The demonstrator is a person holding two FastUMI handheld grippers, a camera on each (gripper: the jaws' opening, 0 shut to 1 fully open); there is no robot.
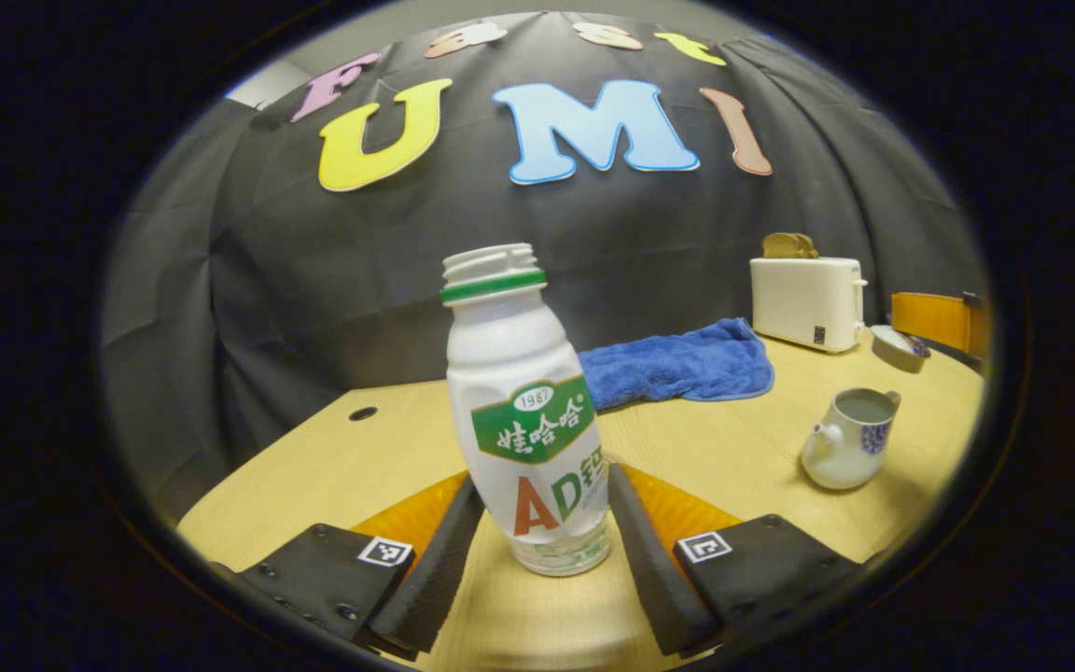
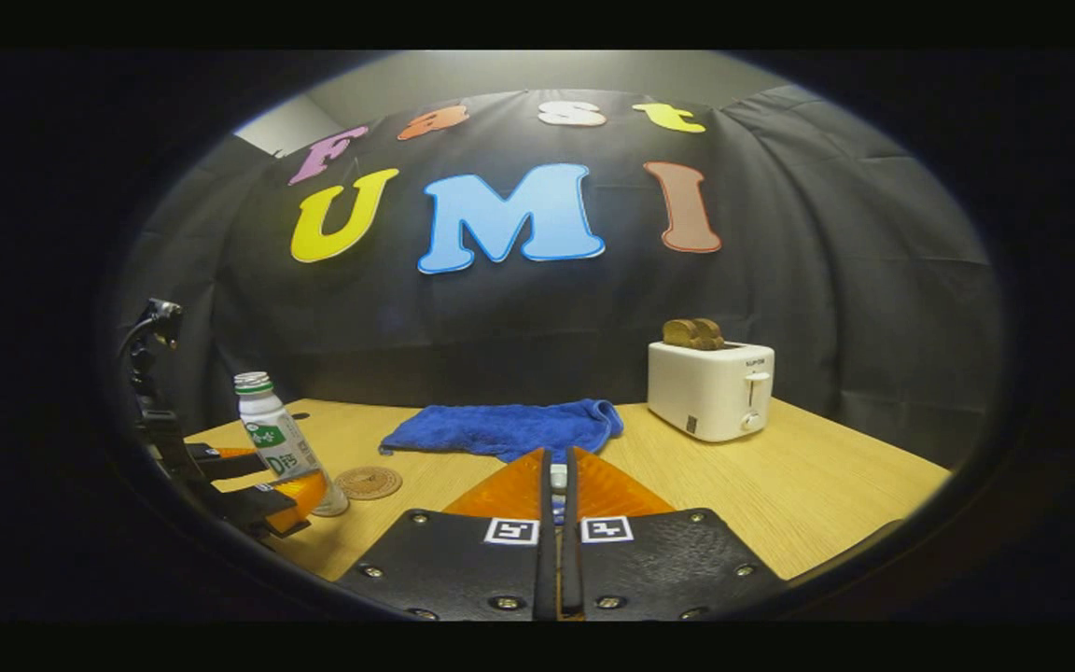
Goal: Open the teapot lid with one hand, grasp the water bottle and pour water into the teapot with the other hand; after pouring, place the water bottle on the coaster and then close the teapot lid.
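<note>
The water bottle (image 1: 528,411) is clasped low on its body between both fingers of the left gripper (image 1: 545,478). It is uncapped, with a green ring under the threaded neck and a green banner label over larger red and green print. In the right gripper view it leans, and its base lies just beside the round coaster (image 2: 368,483), which is seen at 3 o'clock from that base. Whether the base rests on the table (image 1: 351,457) or hangs just above it cannot be told.

In the left gripper view the teapot (image 1: 850,439) is found at 3 o'clock from the bottle, well apart from it. It is white with a blue pattern, lidless, and liquid can be seen inside.

The right gripper (image 2: 556,457) is nearly closed, with a small white piece pinched between its fingers. This is probably the knob of the teapot lid (image 2: 557,478), though little of it can be made out.

A blue towel (image 1: 677,364) lies at 1 o'clock from the bottle. A white toaster (image 1: 808,303) holding bread stands at 2 o'clock; its small print is too fine to be made out. Square black-and-white markers are fixed on both grippers.
</note>
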